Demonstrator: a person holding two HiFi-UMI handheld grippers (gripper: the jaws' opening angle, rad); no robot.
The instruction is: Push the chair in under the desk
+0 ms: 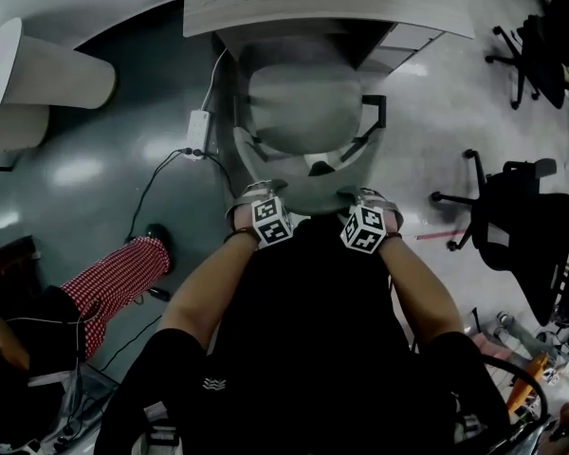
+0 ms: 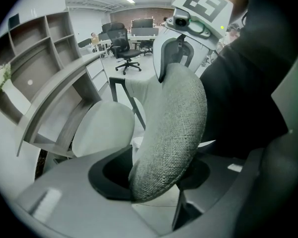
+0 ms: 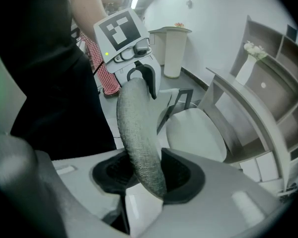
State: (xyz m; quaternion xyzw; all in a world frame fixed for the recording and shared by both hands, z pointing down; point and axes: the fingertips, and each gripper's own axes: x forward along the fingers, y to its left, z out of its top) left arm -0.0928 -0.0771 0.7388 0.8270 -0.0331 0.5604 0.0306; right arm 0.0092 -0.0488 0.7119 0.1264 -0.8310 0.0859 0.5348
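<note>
Chair (image 1: 303, 112) faces the table (image 1: 294, 3), seat at its edge, back (image 2: 174, 128) toward me. My left fingers (image 2: 64, 202) pinch the back's top edge near its left end; my right fingers (image 3: 238, 197) pinch it near the right end. Both point steeply down. Black chair (image 1: 522, 216) stands well apart at right.

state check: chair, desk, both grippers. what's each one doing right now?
chair: upright, seat front at the desk edge, not yet fully under
desk: kneehole open in front of the chair
backrest: top edge sits between both grippers' jaws
left gripper: shut on backrest
right gripper: shut on backrest
</note>
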